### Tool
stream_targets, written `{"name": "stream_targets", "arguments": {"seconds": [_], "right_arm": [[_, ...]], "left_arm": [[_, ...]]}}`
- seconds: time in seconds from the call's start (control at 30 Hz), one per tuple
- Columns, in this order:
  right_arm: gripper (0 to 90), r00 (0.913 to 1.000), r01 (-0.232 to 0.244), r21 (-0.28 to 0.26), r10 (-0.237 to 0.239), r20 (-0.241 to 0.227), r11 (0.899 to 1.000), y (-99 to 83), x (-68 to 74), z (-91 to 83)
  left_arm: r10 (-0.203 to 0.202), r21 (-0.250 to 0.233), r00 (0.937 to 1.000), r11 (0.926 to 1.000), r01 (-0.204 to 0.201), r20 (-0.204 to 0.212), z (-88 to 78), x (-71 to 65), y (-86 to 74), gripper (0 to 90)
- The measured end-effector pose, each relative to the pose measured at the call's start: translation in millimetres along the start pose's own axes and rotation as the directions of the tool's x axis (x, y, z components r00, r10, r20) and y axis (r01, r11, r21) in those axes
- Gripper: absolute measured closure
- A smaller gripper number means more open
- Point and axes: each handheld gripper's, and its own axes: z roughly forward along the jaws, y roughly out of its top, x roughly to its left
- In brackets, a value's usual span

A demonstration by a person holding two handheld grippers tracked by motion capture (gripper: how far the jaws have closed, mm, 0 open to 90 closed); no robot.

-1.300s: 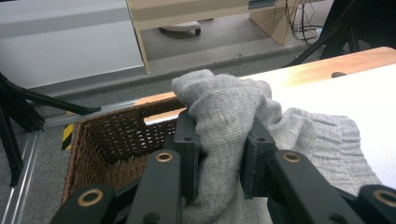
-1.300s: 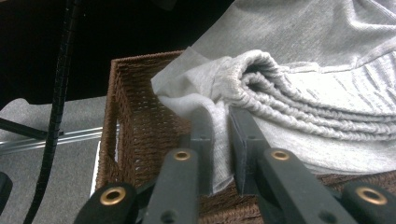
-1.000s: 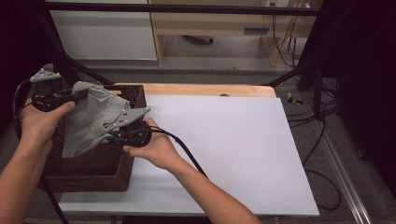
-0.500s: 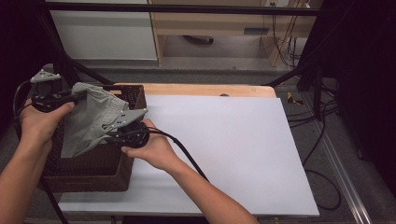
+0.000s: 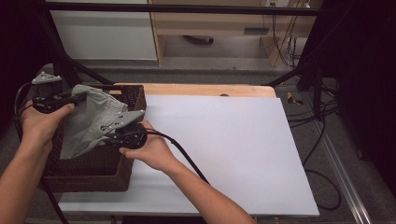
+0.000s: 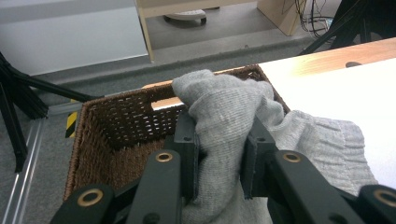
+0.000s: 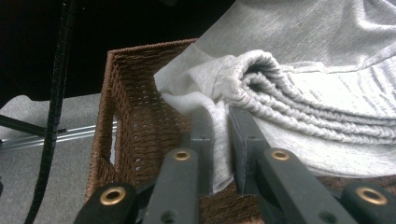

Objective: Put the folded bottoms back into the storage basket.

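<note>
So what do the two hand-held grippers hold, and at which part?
Both grip the grey garment above the basket: the left hand-held gripper a bunched fold, the right hand-held gripper a thin edge.

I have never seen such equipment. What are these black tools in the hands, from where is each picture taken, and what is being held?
A person holds two hand tools, each with two black jaws that pinch like tongs. The high view looks down on the table from above: the left gripper and the right gripper both clamp a grey knitted garment over a brown wicker basket at the table's left end. The other two pictures come from small cameras riding on the tools. The left gripper view shows its jaws squeezing a thick bunch of the garment; the right gripper view shows its jaws pinching a thinner fold of it. A white sheet covers the table.
</note>
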Motion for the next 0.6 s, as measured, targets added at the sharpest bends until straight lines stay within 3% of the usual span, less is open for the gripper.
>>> {"name": "stream_targets", "arguments": {"seconds": [0.6], "right_arm": [[81.2, 1.0000, 0.001, 0.018, -0.001, -0.002, 1.000, -4.0, 2.5, 10.6]], "left_arm": [[-0.022, 0.012, 0.9998, 0.9997, 0.022, 0.000, 7.5, 4.2, -7.4, 71.6]]}}
